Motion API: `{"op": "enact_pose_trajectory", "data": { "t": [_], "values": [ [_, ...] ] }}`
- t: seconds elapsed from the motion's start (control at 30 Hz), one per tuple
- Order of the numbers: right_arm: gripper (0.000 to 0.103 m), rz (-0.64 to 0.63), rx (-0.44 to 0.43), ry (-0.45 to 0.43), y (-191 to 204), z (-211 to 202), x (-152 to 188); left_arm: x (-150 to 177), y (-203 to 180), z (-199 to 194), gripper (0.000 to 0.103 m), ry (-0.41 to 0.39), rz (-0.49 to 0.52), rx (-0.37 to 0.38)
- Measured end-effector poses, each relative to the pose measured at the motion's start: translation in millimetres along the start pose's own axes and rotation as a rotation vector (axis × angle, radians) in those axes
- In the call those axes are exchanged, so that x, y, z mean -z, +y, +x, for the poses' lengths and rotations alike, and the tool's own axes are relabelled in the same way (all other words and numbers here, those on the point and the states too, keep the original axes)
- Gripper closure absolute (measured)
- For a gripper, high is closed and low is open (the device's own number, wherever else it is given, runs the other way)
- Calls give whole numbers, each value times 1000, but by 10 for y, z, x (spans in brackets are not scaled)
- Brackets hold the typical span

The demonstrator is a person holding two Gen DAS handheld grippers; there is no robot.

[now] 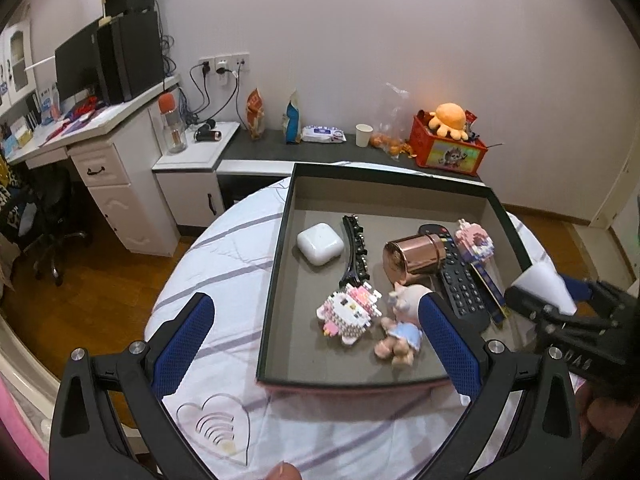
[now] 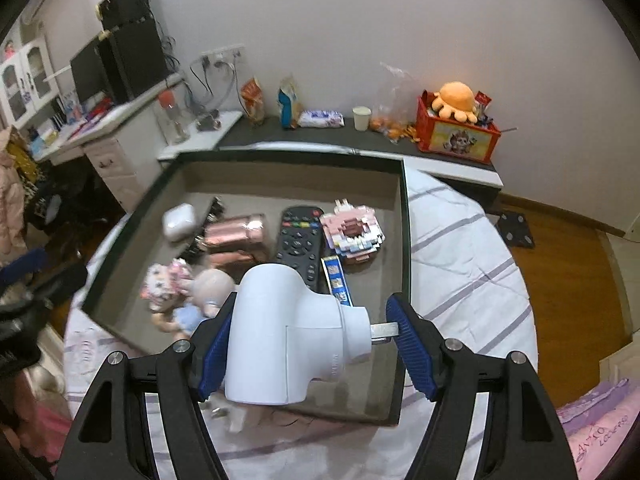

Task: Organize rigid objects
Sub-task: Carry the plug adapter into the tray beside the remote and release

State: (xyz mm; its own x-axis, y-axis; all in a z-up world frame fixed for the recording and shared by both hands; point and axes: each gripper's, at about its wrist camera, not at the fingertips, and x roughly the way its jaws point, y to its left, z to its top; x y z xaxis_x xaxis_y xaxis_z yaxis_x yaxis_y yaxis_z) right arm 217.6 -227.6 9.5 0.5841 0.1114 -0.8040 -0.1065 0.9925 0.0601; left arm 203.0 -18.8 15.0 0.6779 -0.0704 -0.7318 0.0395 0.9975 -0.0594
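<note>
A black-rimmed box (image 1: 276, 256) with a grey floor sits on a white striped bedsheet. In it lie a white earbud case (image 1: 320, 243), a black hair clip (image 1: 355, 254), a copper cup (image 1: 414, 256) on its side, a black remote (image 1: 460, 280), a pink brick model (image 1: 476, 240), a brick cat figure (image 1: 352, 314) and a small doll (image 1: 402, 328). My left gripper (image 1: 316, 344) is open over the box's near edge. My right gripper (image 2: 310, 342) is shut on a white plug adapter (image 2: 280, 332) above the box's near right part (image 2: 404, 240); it also shows in the left wrist view (image 1: 546, 286).
A dark shelf (image 1: 320, 152) by the wall holds snack bags, wipes, a paper cup (image 1: 363, 135) and a red crate with an orange plush (image 1: 450, 120). A white desk with a monitor (image 1: 76, 64) stands left. Wooden floor surrounds the bed.
</note>
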Motion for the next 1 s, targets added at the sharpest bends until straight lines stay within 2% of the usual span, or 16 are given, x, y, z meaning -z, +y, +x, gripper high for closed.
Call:
{"op": "enact_pose_trajectory", "data": {
  "t": [0.23,0.37,0.43,0.73,1.0],
  "values": [
    [30,-9,47,45,-50,256,42,9,-8,244,0,36,-2,10],
    [30,-23,67,40,-28,298,54,18,-15,301,0,47,-3,10],
    [23,-34,72,41,-4,303,57,27,-7,293,0,47,-7,10],
    [15,-32,71,22,54,168,106,95,21,129,0,32,-10,7],
    [14,6,28,-31,65,-141,201,213,0,-145,0,11,1,8]
  ]
}}
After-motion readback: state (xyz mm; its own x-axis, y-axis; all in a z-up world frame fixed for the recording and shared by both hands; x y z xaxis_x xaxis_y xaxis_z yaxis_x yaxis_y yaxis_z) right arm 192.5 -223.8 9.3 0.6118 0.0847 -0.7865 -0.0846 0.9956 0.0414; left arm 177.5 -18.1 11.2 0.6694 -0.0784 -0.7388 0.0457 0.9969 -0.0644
